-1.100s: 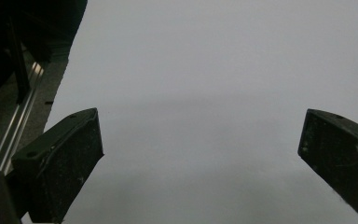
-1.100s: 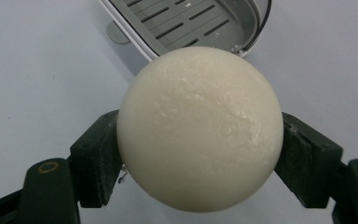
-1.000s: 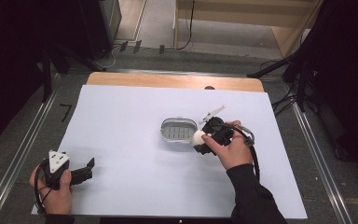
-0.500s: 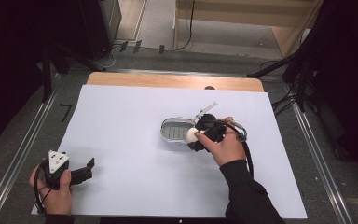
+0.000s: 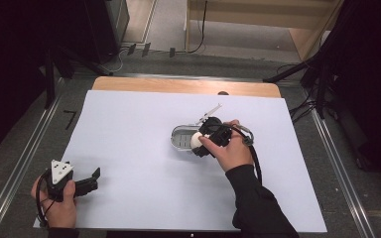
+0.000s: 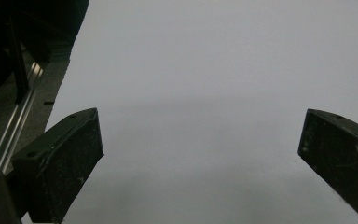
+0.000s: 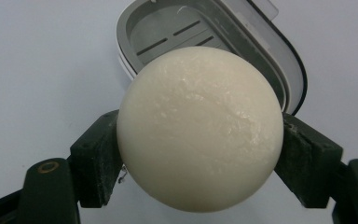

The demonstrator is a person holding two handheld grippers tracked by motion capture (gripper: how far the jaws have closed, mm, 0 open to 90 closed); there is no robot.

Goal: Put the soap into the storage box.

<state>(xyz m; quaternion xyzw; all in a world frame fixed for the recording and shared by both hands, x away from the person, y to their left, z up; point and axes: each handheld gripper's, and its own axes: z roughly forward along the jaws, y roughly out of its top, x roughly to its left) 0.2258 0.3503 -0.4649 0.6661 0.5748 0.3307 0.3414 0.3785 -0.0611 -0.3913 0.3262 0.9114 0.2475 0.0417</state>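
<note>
In the high view, the tabletop [image 5: 129, 129] is covered with a white sheet. The right tongs [image 5: 198, 144] are in the person's right hand [image 5: 230, 151], a little right of the middle of the sheet. They hold a round white soap ball [image 5: 195, 141] just at the right end of an open soap box [image 5: 182, 139], a grey oval tray with a clear lid standing up behind it. The left tongs [image 5: 93, 179] rest low at the near left corner of the sheet, in the left hand [image 5: 59, 208], well apart from the box.

In the left gripper view, the left tongs [image 6: 200, 149] stand wide open. Between the two black jaws there is nothing except the plain white sheet.

In the right gripper view, the right tongs [image 7: 200, 158] are closed on the soap ball [image 7: 199, 128]; both pads press on its sides. The ball is cream-white and slightly rough on the surface. Behind it lies the soap box [image 7: 168, 35], with slots in its grey floor and the lid open at the upper right.
</note>
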